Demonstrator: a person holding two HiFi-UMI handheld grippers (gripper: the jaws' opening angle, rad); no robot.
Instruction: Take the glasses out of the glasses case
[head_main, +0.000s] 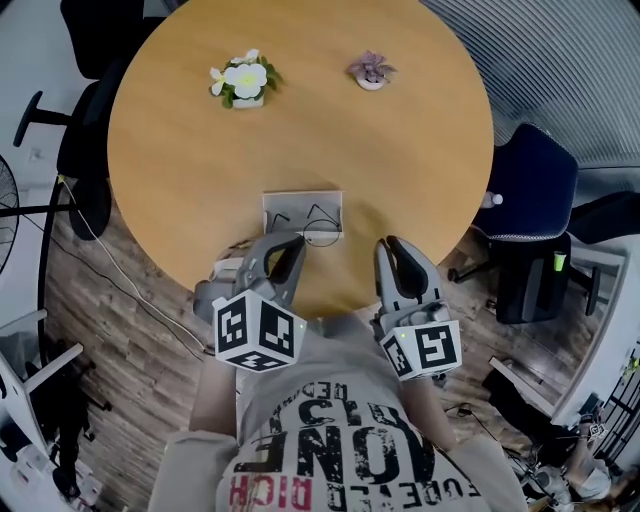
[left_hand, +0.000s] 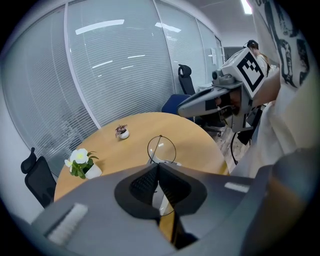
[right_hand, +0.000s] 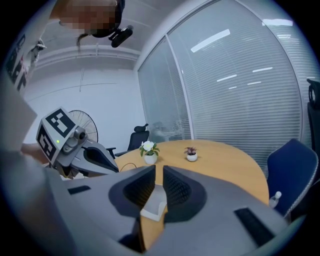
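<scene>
In the head view a round wooden worktop (head_main: 300, 130) carries a white-flowered pot plant (head_main: 243, 80) at 11 o'clock and a small purple pot plant (head_main: 371, 71) at 1 o'clock. The open glasses case (head_main: 275, 200) lies at 6 o'clock near the edge, with the thin-wire glasses (head_main: 322, 213) over it. The left gripper (head_main: 292, 240) has its tips at the case's near edge. The right gripper (head_main: 390, 245) sits at about 4 o'clock of the case, apart from it. In the left gripper view the fingers are pressed together on a thin wire of the glasses, whose round lens stands upright just above the tips at 12 o'clock. The white case shows just beyond, and the right gripper (left_hand: 182, 107) hangs at 1 o'clock. In the right gripper view the fingers stand a narrow gap apart, and I see nothing pinched. A white corner of the case (right_hand: 154, 204) shows low in the gap at 6 o'clock. Both pot plants are ahead at 12 o'clock, the left gripper (right_hand: 112, 167) is at 9 o'clock, and a blue office chair (right_hand: 292, 170) is at 3 o'clock.
</scene>
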